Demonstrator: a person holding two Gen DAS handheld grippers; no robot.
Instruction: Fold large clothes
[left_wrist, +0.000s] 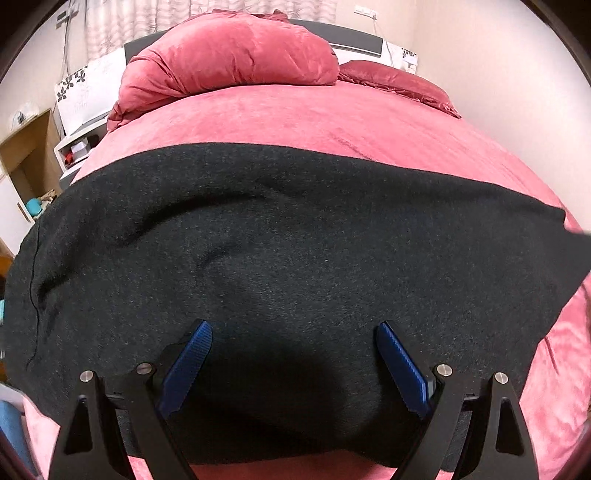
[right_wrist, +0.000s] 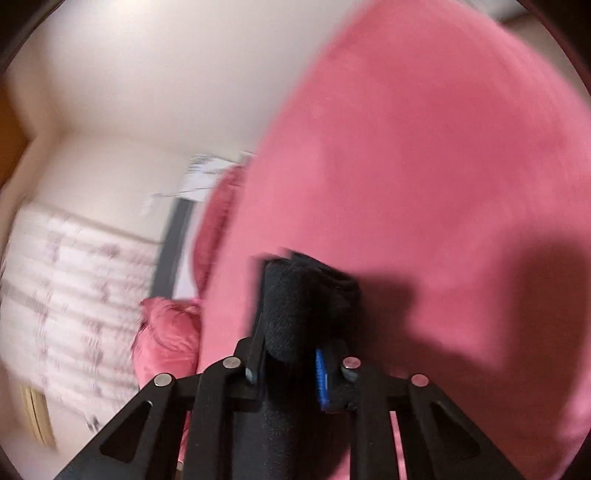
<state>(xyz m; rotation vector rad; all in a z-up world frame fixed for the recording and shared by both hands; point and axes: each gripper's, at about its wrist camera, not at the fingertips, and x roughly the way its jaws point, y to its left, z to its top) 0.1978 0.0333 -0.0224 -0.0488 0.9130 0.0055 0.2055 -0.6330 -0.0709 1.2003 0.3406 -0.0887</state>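
A big bed (left_wrist: 332, 118) w/ a soft pink cover. A black cloth (left_wrist: 295, 251) lies spread flat across the near part. A puffy pink blanket pile (left_wrist: 229, 55) & a pink pillow (left_wrist: 399, 83) sit at the far end.

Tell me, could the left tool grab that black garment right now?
Probably yes: the left tool is open right over the black garment, which lies spread on the pink bed, nothing between them.

Dark knit garment (left_wrist: 295, 258) spread across bed
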